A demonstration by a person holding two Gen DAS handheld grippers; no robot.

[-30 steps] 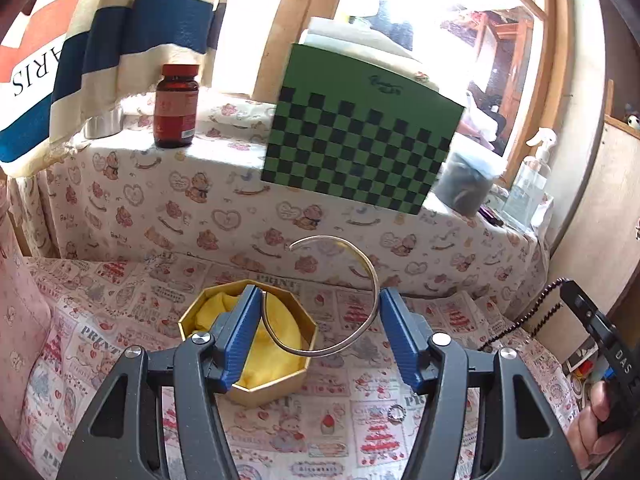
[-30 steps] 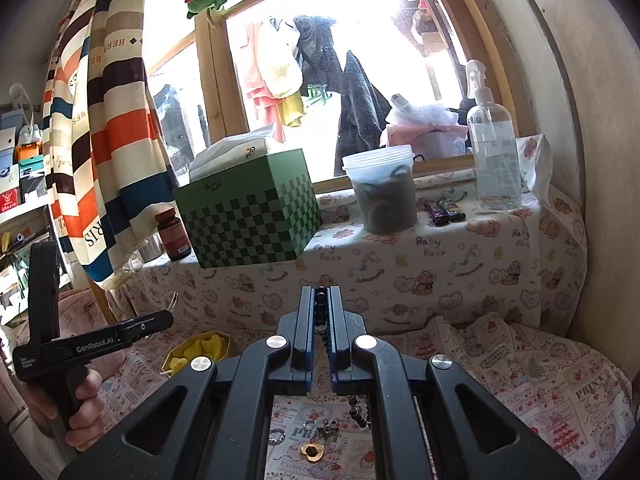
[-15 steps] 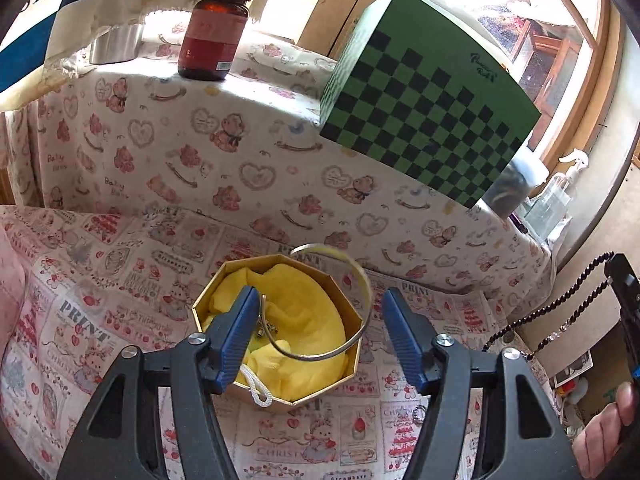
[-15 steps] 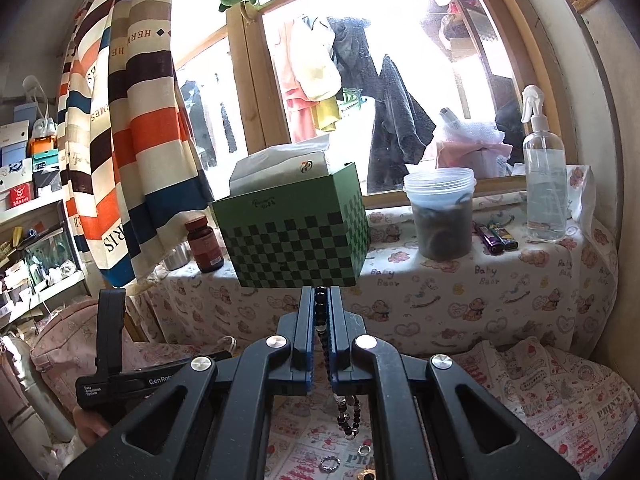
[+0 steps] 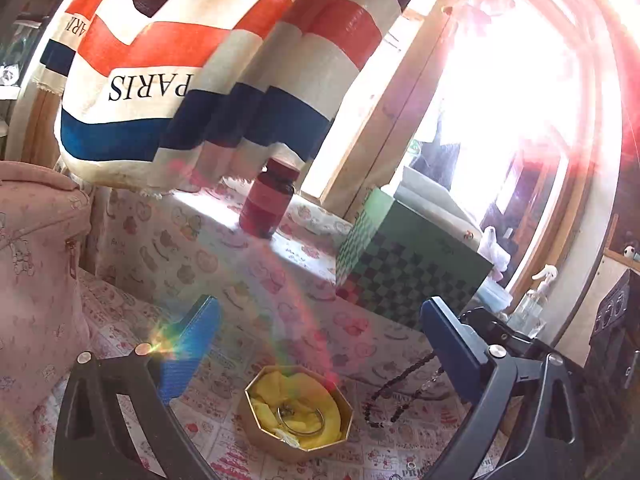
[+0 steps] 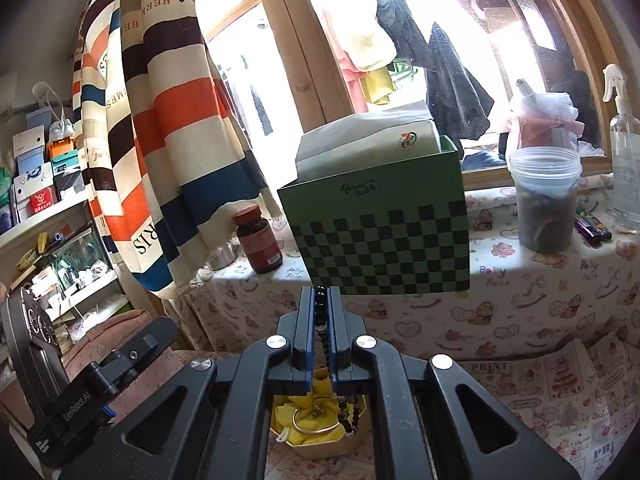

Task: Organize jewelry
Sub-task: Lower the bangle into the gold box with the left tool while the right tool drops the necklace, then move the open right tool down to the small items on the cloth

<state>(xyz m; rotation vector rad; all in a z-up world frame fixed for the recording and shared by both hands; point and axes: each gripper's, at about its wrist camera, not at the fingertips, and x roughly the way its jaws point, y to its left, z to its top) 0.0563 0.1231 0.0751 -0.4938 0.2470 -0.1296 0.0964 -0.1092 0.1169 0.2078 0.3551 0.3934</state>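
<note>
Left gripper (image 5: 320, 344): jaws wide apart after just opening, nothing between the blue pads; it hangs above the printed cloth, with the box below and beyond the fingertips.
Right gripper (image 6: 321, 300): jaws pressed together on a string of dark beads, which runs up between the pads and hangs down beneath them.
Bead necklace (image 5: 394, 394): in the left view it dangles just right of the box, over the cloth; in the right view its lower end (image 6: 347, 414) hangs over the box's right part. Whether it touches the lining cannot be told.
Octagonal gold box (image 5: 256, 426): open, on the printed cloth, lined with yellow fabric (image 5: 308, 396).
Bangle (image 5: 301, 420): a thin metal open ring lying inside the box on the yellow lining, with a small piece of jewelry beside it, too small to name.
Ledge behind: a green checkered tissue box (image 6: 380, 240), a brown pill bottle (image 6: 258, 240) to its left, a clear plastic tub (image 6: 546, 196) and a spray bottle (image 6: 624, 160) to its right.
Striped curtain (image 6: 160, 120): hangs at far left, over the ledge end.
</note>
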